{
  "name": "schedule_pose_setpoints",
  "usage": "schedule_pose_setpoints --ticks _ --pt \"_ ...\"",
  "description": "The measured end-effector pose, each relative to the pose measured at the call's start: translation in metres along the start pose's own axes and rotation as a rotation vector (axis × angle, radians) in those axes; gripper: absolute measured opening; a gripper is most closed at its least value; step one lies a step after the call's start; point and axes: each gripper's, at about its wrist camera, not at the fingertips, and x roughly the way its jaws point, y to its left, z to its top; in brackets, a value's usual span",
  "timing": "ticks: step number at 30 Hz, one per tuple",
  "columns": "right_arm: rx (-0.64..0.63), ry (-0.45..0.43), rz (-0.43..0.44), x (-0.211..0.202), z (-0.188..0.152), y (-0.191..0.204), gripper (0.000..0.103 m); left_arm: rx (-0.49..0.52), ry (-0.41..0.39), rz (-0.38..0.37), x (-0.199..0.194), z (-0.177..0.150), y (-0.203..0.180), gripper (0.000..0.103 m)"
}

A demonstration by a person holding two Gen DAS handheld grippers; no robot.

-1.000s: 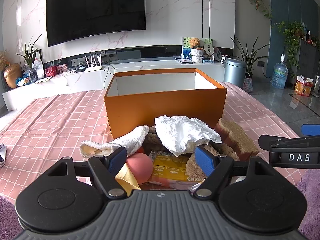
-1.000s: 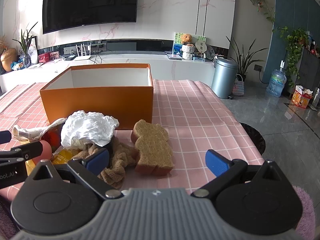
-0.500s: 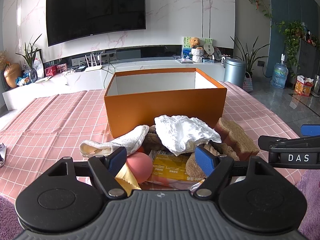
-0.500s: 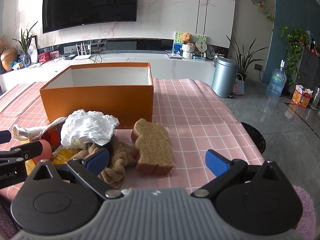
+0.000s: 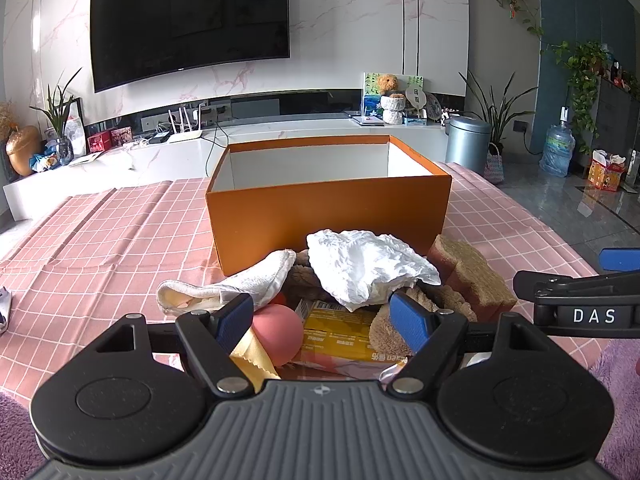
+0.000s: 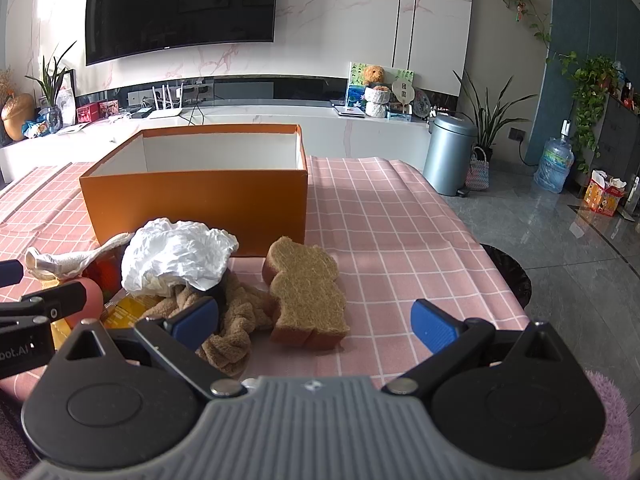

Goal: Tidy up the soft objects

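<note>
While both grippers, left (image 5: 322, 318) and right (image 6: 316, 320), gape empty, we should pinch the crumpled white cloth (image 5: 366, 266) centrally. Lift toward the open orange cardboard box (image 5: 328, 210) at twelve o'clock.

The left gripper (image 5: 322, 320) is seen as a grey ribbed housing flanked by two round black discs, with black angled arms pinned by silver rivets and tipped in blue pads (image 5: 408, 320). The right gripper (image 6: 314, 320) is built the same, blue pads (image 6: 434, 326) included. White "DAS" lettering is read on its side in the left view, at three o'clock.
</note>
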Motion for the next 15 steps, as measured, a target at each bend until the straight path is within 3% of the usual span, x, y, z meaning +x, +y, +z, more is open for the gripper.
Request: schedule_pose_setpoints --ticks 15 --pt "0.0 0.003 -0.001 0.0033 -0.0028 0.0013 0.101 -0.001 0.001 -0.001 0.0001 0.0002 0.0004 0.092"
